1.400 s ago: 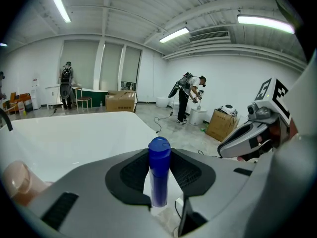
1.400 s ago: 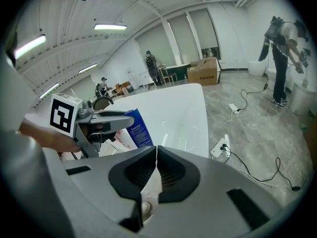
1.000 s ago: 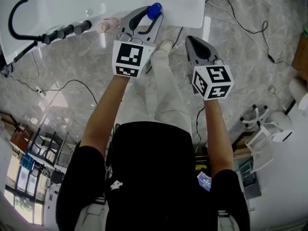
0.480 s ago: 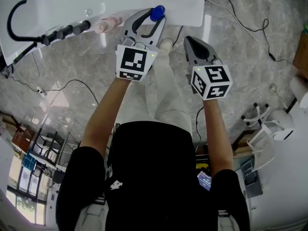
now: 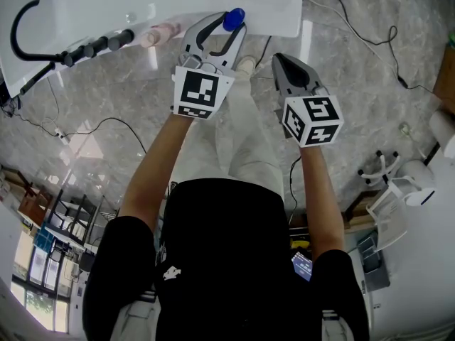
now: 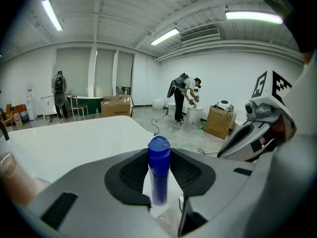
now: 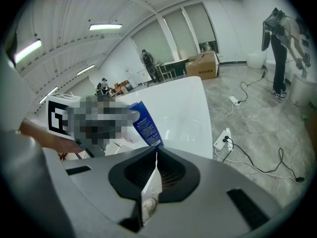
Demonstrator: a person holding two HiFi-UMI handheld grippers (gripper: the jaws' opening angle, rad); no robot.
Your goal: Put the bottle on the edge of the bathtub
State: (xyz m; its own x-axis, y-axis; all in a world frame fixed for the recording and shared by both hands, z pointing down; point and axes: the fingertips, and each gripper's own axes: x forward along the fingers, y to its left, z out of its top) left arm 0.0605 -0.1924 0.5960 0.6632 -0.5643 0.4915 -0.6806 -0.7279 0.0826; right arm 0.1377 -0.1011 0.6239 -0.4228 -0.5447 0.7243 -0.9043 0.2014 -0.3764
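Note:
A blue bottle point(image 5: 232, 18) with a blue cap stands between the jaws of my left gripper point(image 5: 225, 31), which is shut on it. In the head view the bottle is over the near rim of the white bathtub point(image 5: 279, 25). The left gripper view shows the bottle point(image 6: 159, 168) upright between the dark pads point(image 6: 132, 172), with the tub's white surface point(image 6: 74, 143) behind it. My right gripper point(image 5: 279, 60) hangs over the marble floor just right of the left one, shut and empty. From the right gripper view point(image 7: 155, 156) the bottle point(image 7: 147, 124) appears tilted before the tub.
A black shower hose and handle point(image 5: 91, 47) and a pinkish bottle point(image 5: 161, 32) lie on the tub's near rim to the left. Cables point(image 5: 370, 45) run over the floor. White stands point(image 5: 398, 187) sit at the right. A person point(image 6: 184, 99) bends over boxes far off.
My left gripper with the blue bottle has shifted slightly right and nearer the tub rim. The right gripper has hardly moved.

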